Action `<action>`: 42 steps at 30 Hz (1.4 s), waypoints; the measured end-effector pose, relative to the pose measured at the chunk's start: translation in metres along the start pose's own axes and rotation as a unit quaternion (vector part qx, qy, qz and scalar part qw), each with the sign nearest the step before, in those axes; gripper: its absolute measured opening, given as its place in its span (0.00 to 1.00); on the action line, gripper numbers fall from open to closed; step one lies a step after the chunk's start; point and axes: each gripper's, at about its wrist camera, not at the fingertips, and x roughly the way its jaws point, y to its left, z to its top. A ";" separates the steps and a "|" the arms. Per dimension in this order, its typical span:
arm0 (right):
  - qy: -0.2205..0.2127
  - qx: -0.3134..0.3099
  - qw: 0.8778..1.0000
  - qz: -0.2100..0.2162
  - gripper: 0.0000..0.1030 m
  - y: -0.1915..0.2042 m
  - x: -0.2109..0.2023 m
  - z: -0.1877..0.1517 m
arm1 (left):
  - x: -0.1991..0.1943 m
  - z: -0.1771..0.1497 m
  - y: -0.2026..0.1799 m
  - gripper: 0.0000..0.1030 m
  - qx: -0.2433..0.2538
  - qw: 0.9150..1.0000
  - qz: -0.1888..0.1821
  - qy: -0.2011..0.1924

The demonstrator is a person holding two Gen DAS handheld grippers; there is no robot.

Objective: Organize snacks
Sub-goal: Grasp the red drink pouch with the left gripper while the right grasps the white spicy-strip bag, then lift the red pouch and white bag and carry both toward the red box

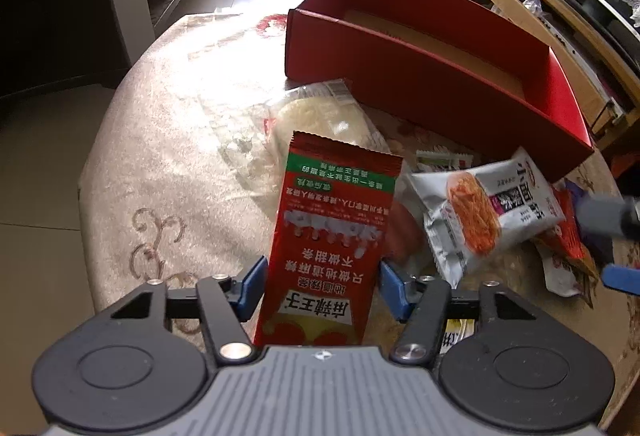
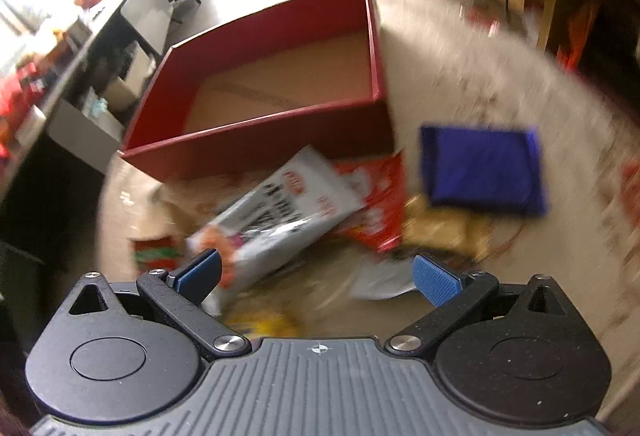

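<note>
My left gripper [image 1: 320, 288] is shut on a red snack packet [image 1: 332, 228] with white Chinese print, holding it upright above the table. An open red box [image 1: 400, 59] with a brown floor stands beyond it; it also shows in the right wrist view [image 2: 256, 147]. A white noodle snack bag [image 1: 480, 211] lies to the right, also in the right wrist view [image 2: 280, 211]. My right gripper [image 2: 316, 276] is open and empty above the snack pile; its fingertip [image 1: 624, 278] shows at the left view's right edge. The right view is blurred.
A clear bag of pale crackers [image 1: 320, 115] lies before the box. A blue packet [image 2: 484, 167], a red bag [image 2: 380, 203] and a yellow-brown packet [image 2: 440, 228] lie right of the pile. The round table has a patterned cloth [image 1: 180, 155]. Shelves and cabinets surround it.
</note>
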 end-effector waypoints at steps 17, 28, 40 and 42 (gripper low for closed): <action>0.056 0.120 0.990 -0.050 0.89 0.049 0.096 0.009 | -0.001 -0.003 0.029 0.68 -0.026 0.999 -0.025 0.018; 0.057 -0.056 0.993 -0.084 0.50 0.043 0.066 -0.007 | -0.009 -0.011 0.034 0.76 -0.008 0.999 -0.022 0.027; 0.064 -0.081 0.993 -0.048 0.48 0.020 0.060 -0.013 | 0.002 -0.023 -0.005 0.83 0.034 0.997 0.064 0.016; 0.062 -0.101 0.992 -0.053 0.50 0.023 0.063 -0.015 | -0.001 -0.026 -0.007 0.77 0.025 0.997 0.066 0.012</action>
